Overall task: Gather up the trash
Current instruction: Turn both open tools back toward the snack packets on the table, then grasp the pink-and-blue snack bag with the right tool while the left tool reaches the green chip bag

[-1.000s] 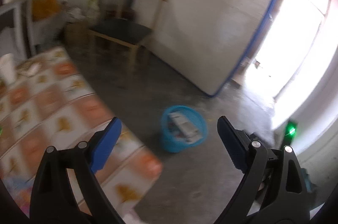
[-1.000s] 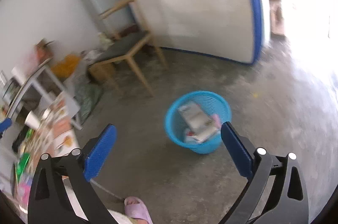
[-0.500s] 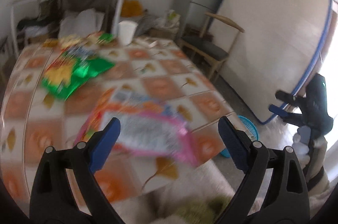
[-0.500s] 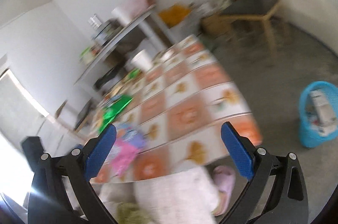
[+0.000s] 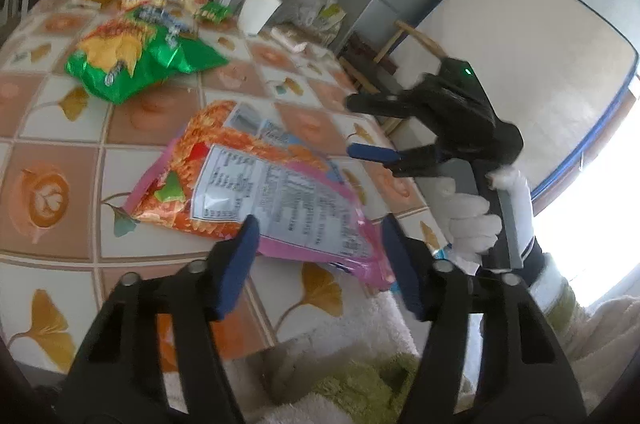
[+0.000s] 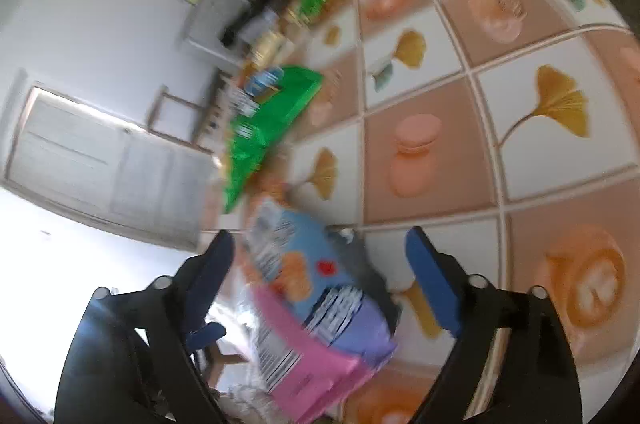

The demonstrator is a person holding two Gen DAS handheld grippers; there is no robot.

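Now both grippers' fingers are closing, unpressed, around the pink snack bag [image 5: 280, 199], print unreadable.

Right gripper [image 6: 320, 288]: jaws closing around the pink-and-blue snack bag [image 6: 316, 308], pads not touching. Green chip bag [image 6: 268, 127] lies beyond on the tiled tablecloth [image 6: 520, 143]. View blurred.
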